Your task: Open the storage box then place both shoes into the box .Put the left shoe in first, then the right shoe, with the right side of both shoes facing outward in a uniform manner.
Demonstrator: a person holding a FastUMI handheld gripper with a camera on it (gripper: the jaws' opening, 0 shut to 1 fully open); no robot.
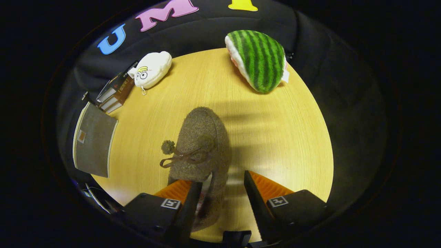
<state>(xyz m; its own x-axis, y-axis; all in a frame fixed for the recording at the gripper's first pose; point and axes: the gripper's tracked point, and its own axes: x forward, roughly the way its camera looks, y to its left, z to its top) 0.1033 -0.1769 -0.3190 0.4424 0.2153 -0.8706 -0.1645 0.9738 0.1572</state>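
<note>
A brown fuzzy shoe with a pom-pom bow lies on the round wooden table, toe pointing away from me. Its heel end sits between the fingers of my gripper. The shoe rests against the left finger, while a strip of table shows between it and the right finger. The jaws stand open around the heel and do not clamp it. A grey flat-sided box, seemingly the storage box, stands at the table's left edge, beyond the left finger.
Behind the grey box, a stack of books lies at the table's left edge. A white plush toy sits next to them. At the far side rests a green-striped watermelon plush. Black cloth walls surround the table.
</note>
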